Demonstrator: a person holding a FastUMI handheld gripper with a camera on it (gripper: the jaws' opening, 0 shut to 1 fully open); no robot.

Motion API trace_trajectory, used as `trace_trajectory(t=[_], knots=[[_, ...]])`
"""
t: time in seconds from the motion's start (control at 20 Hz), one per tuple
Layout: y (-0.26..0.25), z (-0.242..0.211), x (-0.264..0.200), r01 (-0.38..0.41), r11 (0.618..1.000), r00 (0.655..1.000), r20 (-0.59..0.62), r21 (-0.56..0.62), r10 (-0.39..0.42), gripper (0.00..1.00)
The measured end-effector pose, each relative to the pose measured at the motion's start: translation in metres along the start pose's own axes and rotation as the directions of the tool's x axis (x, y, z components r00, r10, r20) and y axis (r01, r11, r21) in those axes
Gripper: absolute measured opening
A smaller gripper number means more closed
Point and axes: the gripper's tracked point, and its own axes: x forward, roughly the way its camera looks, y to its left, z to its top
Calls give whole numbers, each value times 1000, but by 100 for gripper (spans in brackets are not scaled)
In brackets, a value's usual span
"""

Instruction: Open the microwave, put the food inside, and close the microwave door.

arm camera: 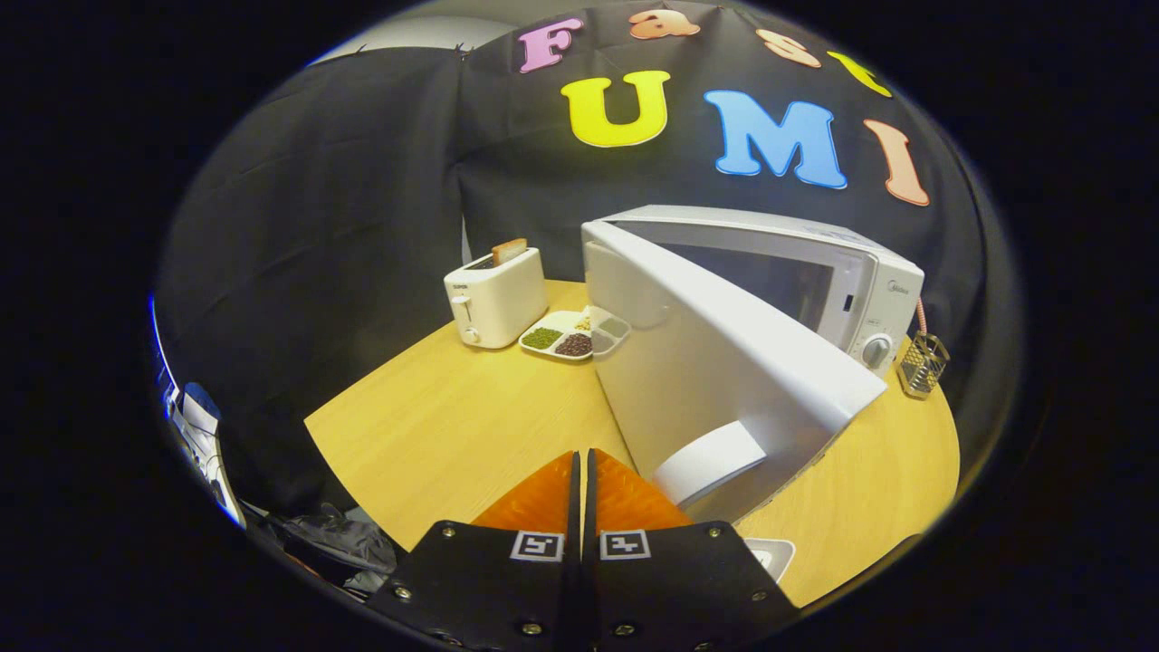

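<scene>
Now my gripper [580,471] fingers are pressed together, empty; white microwave [869,290] door [715,380] swung open. I'd fetch the white compartment food tray [573,336] beside the toaster [496,297], far table edge, approaching low.

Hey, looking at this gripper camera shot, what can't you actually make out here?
- Cavity of the white microwave: its swung-open white door screens most of it, so what it holds is unknown.
- White divided food tray: the door edge covers its far end; fillings are too small to name.
- Small white object on the round wooden table: hidden mostly by the shut gripper.
</scene>
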Motion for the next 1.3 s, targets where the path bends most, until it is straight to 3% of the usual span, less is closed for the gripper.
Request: trace_trajectory(t=[0.5, 1.3], knots=[[-85, 28, 10, 143, 989, 989, 29, 24, -144, 1], [-174, 63, 67, 293, 953, 955, 20, 78, -296, 1]])
